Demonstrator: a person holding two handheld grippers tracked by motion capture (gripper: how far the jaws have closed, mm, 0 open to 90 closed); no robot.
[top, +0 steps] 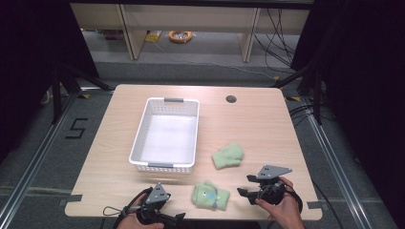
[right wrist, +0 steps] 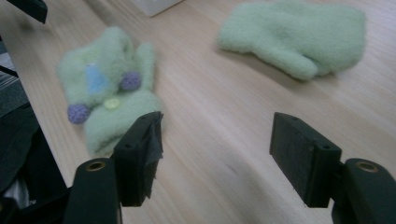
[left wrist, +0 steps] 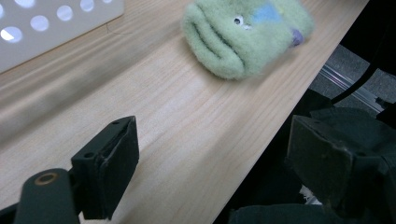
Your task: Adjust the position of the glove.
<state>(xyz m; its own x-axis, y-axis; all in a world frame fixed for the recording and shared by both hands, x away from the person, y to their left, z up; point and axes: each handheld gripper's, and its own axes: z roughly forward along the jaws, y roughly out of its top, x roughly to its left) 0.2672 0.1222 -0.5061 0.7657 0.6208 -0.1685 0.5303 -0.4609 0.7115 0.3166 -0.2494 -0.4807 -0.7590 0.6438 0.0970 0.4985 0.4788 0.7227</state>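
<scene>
Both the left gripper and right gripper stand released and empty, flanking the decorated mitten at the table's six o'clock edge; likely soft, light and floppy, best pinched across its cuff.

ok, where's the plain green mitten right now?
In the high view the plain mitten lies flat on the table, right of the white basket and beyond the decorated mitten.
</scene>
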